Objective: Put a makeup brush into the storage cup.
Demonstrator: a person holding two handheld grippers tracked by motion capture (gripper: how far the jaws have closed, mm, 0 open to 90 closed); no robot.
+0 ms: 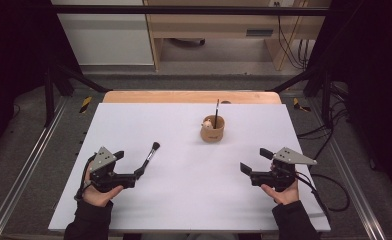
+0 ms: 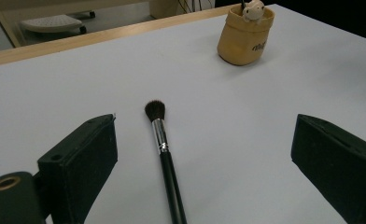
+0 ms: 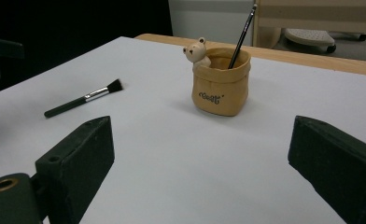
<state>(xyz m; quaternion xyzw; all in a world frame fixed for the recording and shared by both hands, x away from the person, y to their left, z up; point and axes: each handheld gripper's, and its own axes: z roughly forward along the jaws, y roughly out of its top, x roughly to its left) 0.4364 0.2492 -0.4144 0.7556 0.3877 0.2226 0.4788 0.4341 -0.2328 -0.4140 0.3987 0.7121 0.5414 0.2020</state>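
Brush (image 2: 165, 154) lies flat on the table (image 1: 194, 200) between the wide-open left gripper's (image 1: 137, 172) jaws, likely light, stiff and smooth, best pinched mid-handle; right gripper (image 1: 245, 168) also open, empty, well apart.

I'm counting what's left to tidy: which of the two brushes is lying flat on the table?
The black makeup brush between the left hand-held gripper's open jaws lies flat. The other brush stands upright in the tan bear pot.
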